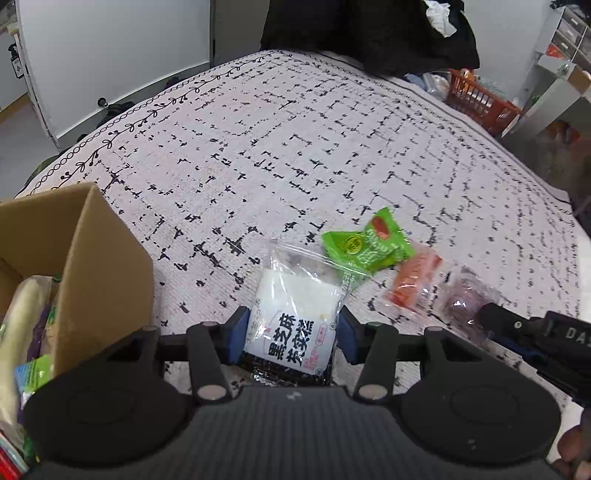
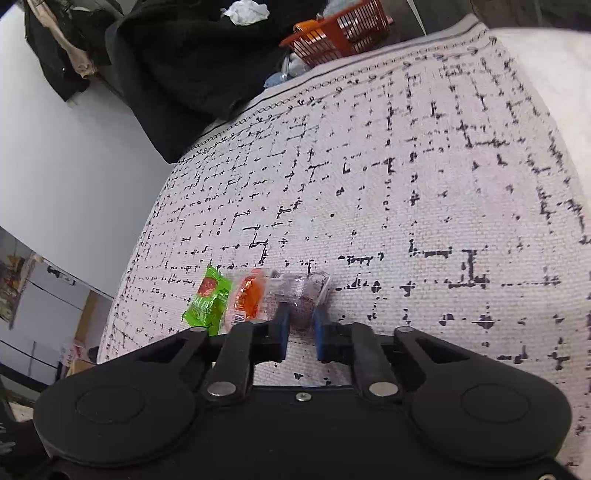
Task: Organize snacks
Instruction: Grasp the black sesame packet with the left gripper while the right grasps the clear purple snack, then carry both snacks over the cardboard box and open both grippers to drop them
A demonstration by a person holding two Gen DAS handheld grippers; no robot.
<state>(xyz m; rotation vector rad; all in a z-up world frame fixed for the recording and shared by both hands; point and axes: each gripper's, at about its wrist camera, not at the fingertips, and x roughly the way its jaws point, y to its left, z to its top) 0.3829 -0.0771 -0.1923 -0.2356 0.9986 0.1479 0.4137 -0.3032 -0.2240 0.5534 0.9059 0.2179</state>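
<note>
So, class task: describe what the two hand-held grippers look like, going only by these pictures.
Both match: the left hand-held gripper and right hand-held gripper have matte black bodies, round black discs either side, silver rivets on the linkage bars, and blue fingertip pads. No cables show.

The left wrist view is taken from just behind the left tool (image 1: 291,338), low over the patterned bedspread (image 1: 295,147), facing forward along the fingers toward dark clothing (image 1: 369,33) at the far end. The right wrist view is taken likewise from behind the right tool (image 2: 300,325), close to the same bedspread and rolled to one side. Shared by both views are the green packet (image 1: 365,245), the orange packet (image 1: 415,282) beside it, and the orange basket (image 1: 480,101) far ahead.
</note>
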